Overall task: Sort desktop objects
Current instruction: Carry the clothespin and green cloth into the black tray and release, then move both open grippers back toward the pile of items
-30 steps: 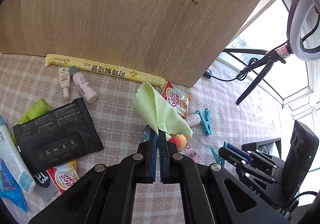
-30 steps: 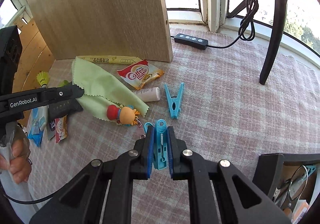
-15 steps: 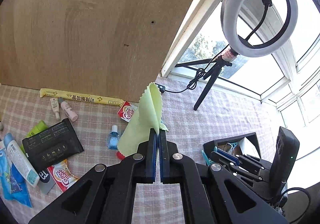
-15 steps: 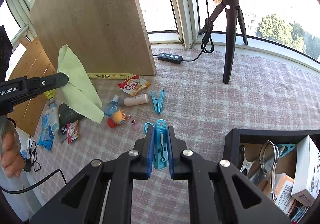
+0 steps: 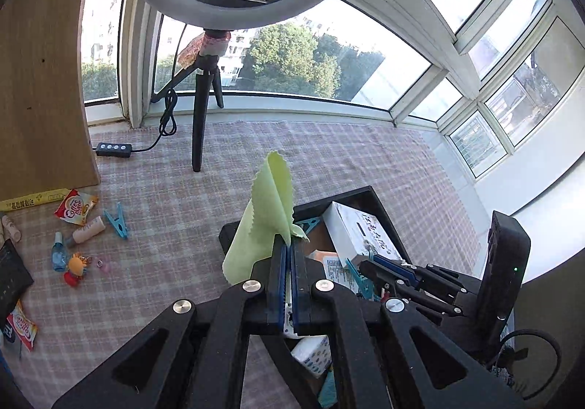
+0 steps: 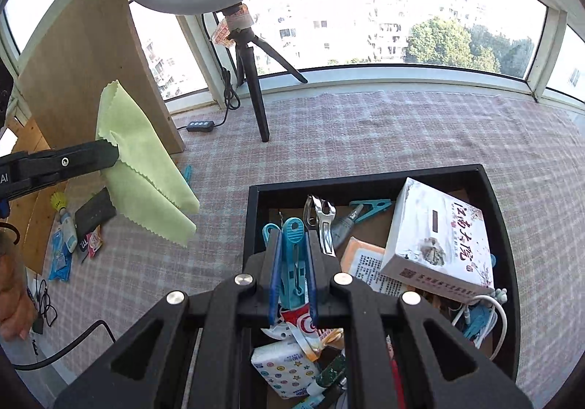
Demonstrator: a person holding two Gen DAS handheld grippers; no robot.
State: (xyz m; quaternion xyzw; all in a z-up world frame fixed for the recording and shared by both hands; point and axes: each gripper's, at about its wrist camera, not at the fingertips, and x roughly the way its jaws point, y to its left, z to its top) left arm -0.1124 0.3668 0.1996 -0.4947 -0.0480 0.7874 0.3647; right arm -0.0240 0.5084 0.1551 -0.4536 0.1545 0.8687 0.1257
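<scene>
Over the black box (image 6: 491, 189) now, left fingers (image 5: 289, 244) pinching green cloth (image 5: 265, 226), right fingers (image 6: 292, 237) gripping blue clothespin (image 6: 292, 255).

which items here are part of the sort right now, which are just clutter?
In play:
- thin lime-green cloth, pinched in left gripper
- teal plastic clothes peg, clamped in right gripper
- black open box

Just there:
- white ring light on black tripod
- black inline cable remote
- upright wooden panel
</scene>
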